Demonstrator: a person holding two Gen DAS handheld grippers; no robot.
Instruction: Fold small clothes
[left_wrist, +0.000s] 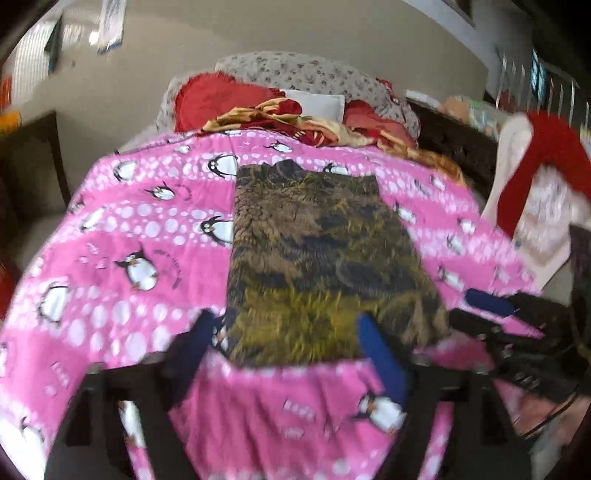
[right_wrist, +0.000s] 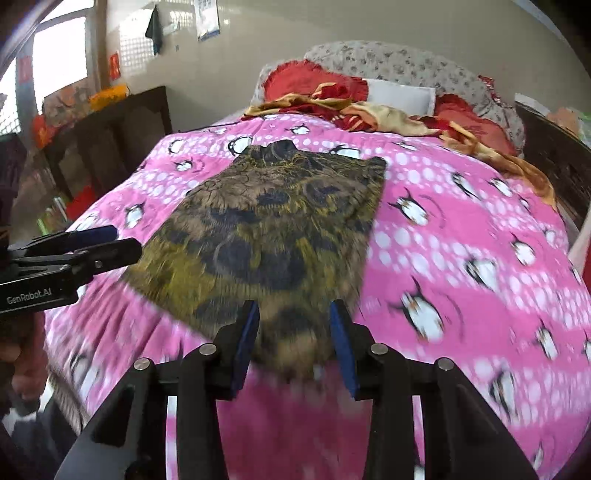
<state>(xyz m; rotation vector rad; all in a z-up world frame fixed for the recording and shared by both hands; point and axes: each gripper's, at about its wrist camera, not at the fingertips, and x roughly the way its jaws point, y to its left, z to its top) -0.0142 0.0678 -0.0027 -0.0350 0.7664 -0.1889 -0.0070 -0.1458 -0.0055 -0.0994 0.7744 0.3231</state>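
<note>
The right gripper has its blue-padded fingers spread apart, straddling the near edge of the patterned garment without pinching it. The left gripper is also parted, its fingers set wide at the garment's near hem, one blue pad lying over the cloth's corner. The olive-and-brown garment lies flat on the pink penguin blanket, running away from both tools toward the pillows. The right wrist view catches the left gripper from the side, by the garment's left edge. Only the left wrist view shows the red-and-white cloth hanging off to the right.
</note>
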